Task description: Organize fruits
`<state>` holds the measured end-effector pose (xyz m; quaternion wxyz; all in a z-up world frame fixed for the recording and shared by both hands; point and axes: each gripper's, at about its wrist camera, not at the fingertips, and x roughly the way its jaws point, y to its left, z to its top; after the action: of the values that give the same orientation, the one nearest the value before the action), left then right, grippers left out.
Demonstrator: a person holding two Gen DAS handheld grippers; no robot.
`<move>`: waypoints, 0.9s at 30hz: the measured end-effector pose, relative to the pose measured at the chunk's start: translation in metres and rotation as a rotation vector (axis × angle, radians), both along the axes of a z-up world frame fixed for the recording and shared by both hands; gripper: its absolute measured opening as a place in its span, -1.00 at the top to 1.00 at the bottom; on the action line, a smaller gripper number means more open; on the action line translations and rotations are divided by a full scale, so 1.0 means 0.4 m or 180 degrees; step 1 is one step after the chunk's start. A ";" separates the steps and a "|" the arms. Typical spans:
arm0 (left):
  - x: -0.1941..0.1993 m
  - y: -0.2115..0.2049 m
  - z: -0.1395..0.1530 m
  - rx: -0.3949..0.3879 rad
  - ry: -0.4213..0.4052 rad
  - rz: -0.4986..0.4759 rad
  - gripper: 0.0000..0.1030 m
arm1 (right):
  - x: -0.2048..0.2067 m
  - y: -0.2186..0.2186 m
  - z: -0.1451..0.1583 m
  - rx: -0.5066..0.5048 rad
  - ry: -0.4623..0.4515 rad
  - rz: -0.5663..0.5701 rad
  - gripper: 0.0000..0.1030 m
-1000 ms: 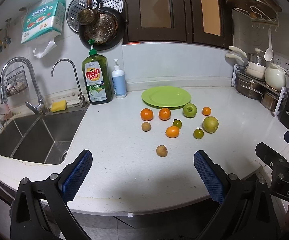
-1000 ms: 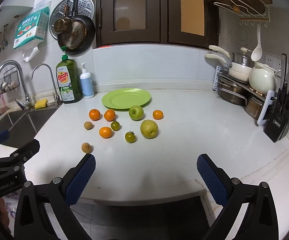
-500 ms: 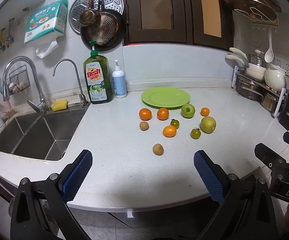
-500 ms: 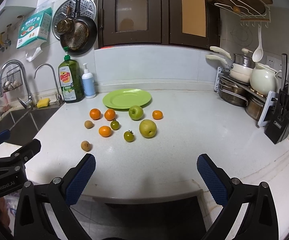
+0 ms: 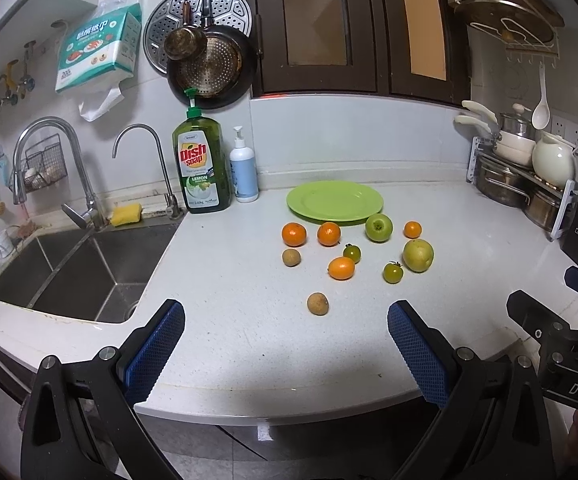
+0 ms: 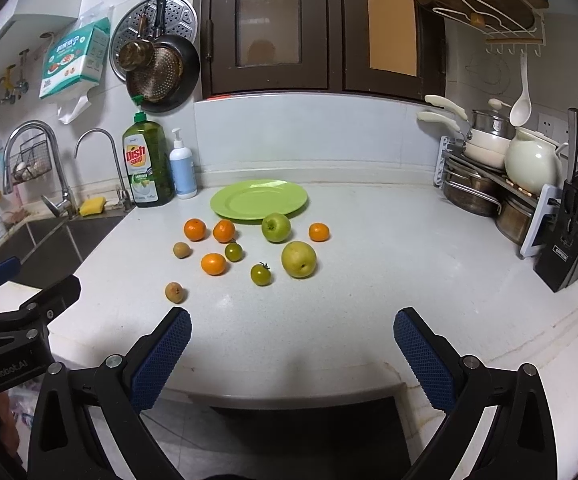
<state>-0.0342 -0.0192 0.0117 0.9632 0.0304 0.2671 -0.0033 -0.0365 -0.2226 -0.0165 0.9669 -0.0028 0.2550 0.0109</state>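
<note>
Left wrist: bare counter (image 5: 249, 340) before fruit (image 5: 317, 303).

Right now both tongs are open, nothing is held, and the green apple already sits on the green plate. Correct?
Not quite. The green apple sits on the counter beside the green plate, which holds nothing, as the left wrist view shows. Both tongs, left and right, are open, and nothing is held.

- The plate (image 5: 334, 202) ahead of the tongs is seen in plain lime green.
- Orange skins are shown by the tangerines (image 5: 294, 234).
- The gripper pads (image 5: 153, 354) are covered in blue with a fine diamond texture.
- The countertop (image 6: 389, 264) is speckled white.
- The soap bottle (image 5: 201, 168) is tinted green, labelled red and yellow.
</note>
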 end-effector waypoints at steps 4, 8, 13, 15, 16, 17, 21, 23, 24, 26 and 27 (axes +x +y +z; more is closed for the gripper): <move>0.002 -0.002 0.000 0.0006 0.0000 0.0002 -1.00 | 0.001 0.002 0.000 0.0005 -0.0003 -0.0001 -0.99; 0.002 -0.002 0.001 0.0006 -0.0001 0.0004 -1.00 | 0.000 0.004 -0.002 0.0004 -0.0005 -0.0003 -0.99; 0.005 -0.004 0.003 0.0005 0.0005 0.0005 -1.00 | 0.005 0.008 -0.005 0.0007 0.0005 0.0024 -0.99; 0.005 -0.003 0.003 0.0004 0.0009 0.0005 -1.00 | 0.007 0.006 -0.005 0.0009 0.0008 0.0027 -0.99; 0.007 -0.004 0.003 0.0005 0.0011 0.0008 -1.00 | 0.007 0.007 -0.005 0.0009 0.0009 0.0028 -0.99; 0.009 -0.005 0.004 0.0005 0.0013 0.0010 -1.00 | 0.007 0.007 -0.005 0.0008 0.0009 0.0027 -0.99; 0.020 -0.011 0.004 0.0007 0.0030 0.0017 -1.00 | 0.014 0.005 -0.007 0.0007 0.0022 0.0037 -0.99; 0.026 -0.015 0.002 0.0012 0.0041 0.0021 -1.00 | 0.017 0.002 -0.009 0.0008 0.0029 0.0044 -0.99; 0.026 -0.017 -0.002 0.0013 0.0046 0.0021 -1.00 | 0.020 0.000 -0.010 0.0008 0.0036 0.0051 -0.99; 0.032 -0.022 -0.006 0.0017 0.0058 0.0032 -1.00 | 0.026 -0.007 -0.012 0.0009 0.0045 0.0066 -0.99; 0.034 -0.023 -0.008 0.0018 0.0064 0.0036 -1.00 | 0.030 -0.009 -0.014 0.0010 0.0053 0.0074 -0.99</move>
<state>-0.0204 -0.0285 0.0086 0.9604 0.0315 0.2769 0.0027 -0.0245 -0.2264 -0.0220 0.9645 -0.0042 0.2629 0.0226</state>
